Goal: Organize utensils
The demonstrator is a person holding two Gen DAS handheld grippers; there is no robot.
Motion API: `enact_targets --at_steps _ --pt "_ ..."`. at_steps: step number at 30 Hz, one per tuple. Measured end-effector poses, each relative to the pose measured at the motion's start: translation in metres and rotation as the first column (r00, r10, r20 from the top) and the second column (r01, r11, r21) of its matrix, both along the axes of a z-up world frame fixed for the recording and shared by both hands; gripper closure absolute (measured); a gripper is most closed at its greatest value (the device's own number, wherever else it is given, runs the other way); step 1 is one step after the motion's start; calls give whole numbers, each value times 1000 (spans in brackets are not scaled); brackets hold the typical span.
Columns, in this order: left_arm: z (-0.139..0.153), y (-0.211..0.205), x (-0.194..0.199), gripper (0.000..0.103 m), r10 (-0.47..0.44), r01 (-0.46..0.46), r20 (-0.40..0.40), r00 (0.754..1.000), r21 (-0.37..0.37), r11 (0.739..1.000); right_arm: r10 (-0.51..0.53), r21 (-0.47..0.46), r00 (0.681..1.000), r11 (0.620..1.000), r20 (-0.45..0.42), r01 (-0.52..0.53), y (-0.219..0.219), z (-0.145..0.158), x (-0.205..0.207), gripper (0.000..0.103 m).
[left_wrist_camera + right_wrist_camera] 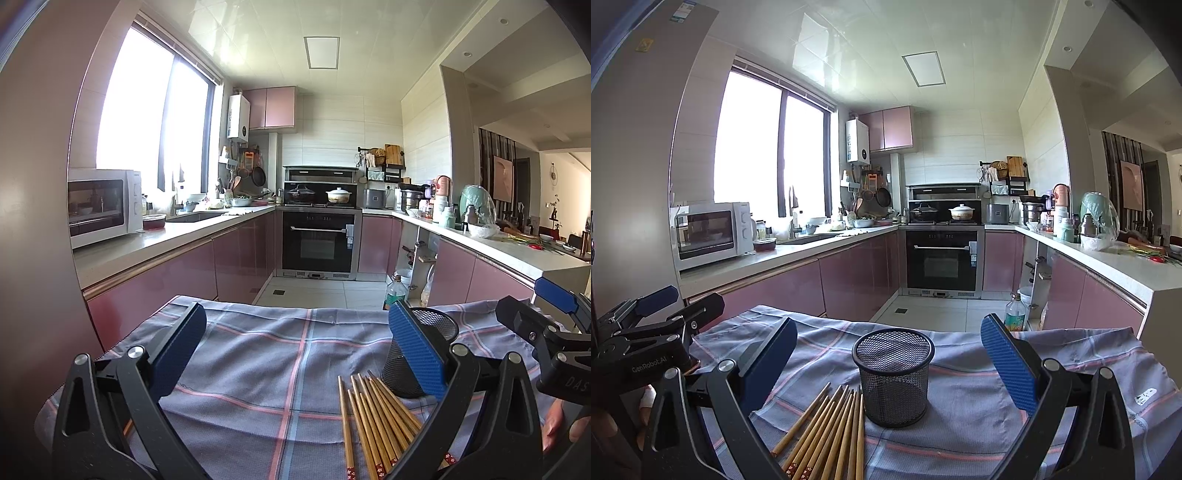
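The left tool [297, 354] hovers above the near part of a cloth-covered counter [258, 354] with its two blue-padded fingers spread wide apart and nothing between them. The right tool [888, 360] is spread just as wide — it, too, grips nothing.

The task's things lie on the plaid cloth, grey-blue with pink and pale-blue stripes. A bundle of wooden chopsticks [831, 432] lies flat in a loose fan near the front edge, their decorated red ends toward the cameras and their plain tips pointing away. Just beyond those tips stands a black mesh holder [893, 380], upright and open-topped; whether the tips touch its base cannot be told. In the right wrist view the holder sits about midway between the right tool's fingers, with the chopsticks to its near left. In the left wrist view the holder [417, 354] is partly hidden behind the left tool's right finger pad [413, 354], and the chopsticks [376, 421] lie low and right of centre.

Each tool appears at the edge of the other's view: the right tool [546, 317] at the far right of the left wrist view, the left tool [646, 325] at the far left of the right wrist view. Part of a hand [557, 428] shows below the right tool's body.

Beyond the counter is a kitchen with pink cabinets — a white microwave [105, 206] on the left worktop and a black oven [319, 240] at the far wall.
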State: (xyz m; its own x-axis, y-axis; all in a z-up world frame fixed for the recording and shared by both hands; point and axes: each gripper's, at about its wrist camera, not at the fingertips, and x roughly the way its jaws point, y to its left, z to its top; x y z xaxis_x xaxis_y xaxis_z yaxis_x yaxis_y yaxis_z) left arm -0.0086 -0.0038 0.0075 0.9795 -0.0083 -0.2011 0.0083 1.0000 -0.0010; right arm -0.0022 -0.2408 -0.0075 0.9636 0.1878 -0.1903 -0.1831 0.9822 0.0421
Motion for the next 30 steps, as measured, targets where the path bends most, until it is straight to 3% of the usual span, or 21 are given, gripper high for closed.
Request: enact_targets --at_steps 30 --pt "-1 0 1 6 1 -1 -3 1000 -4 1000 4 -2 1000 1000 -1 -4 2 -3 3 7"
